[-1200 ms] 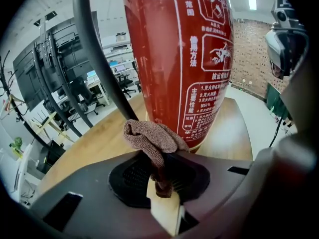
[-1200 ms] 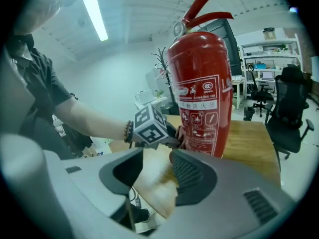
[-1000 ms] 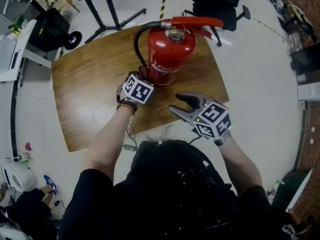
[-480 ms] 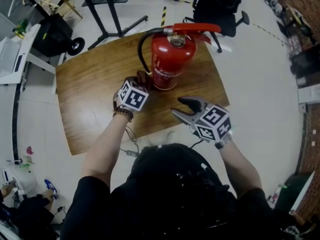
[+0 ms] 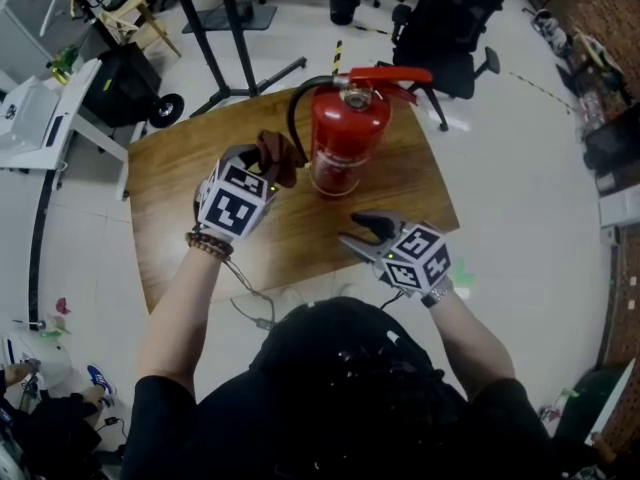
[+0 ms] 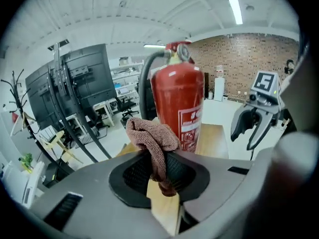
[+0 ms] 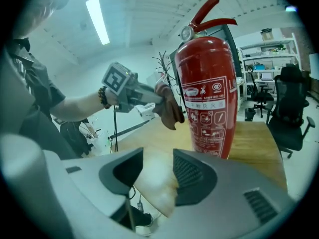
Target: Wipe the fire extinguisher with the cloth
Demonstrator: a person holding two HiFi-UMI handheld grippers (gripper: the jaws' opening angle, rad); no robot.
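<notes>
Extinguisher [image 5: 345, 133], red, 1 pc: upright on wooden table [image 5: 180, 188], far-centre; black hose [image 5: 297, 108] arcs off its left side, red lever [image 5: 395, 73] on top.
Cloth [image 5: 275, 156], brown, 1 pc: bunched, pinched in left gripper [image 5: 262, 168]; its top flops over the jaws. Held off the tabletop, just beside extinguisher's left flank at mid-height; contact w/ cylinder can't be told.
Left gripper: jaws clamped on cloth, aimed at extinguisher.
Right gripper [image 5: 365, 230]: jaws spread, nothing betw. them, only tabletop behind; sits over table's near edge, right of extinguisher and apart from it.
Bkgd: black office chair [image 5: 445, 18] on floor beyond table.
</notes>
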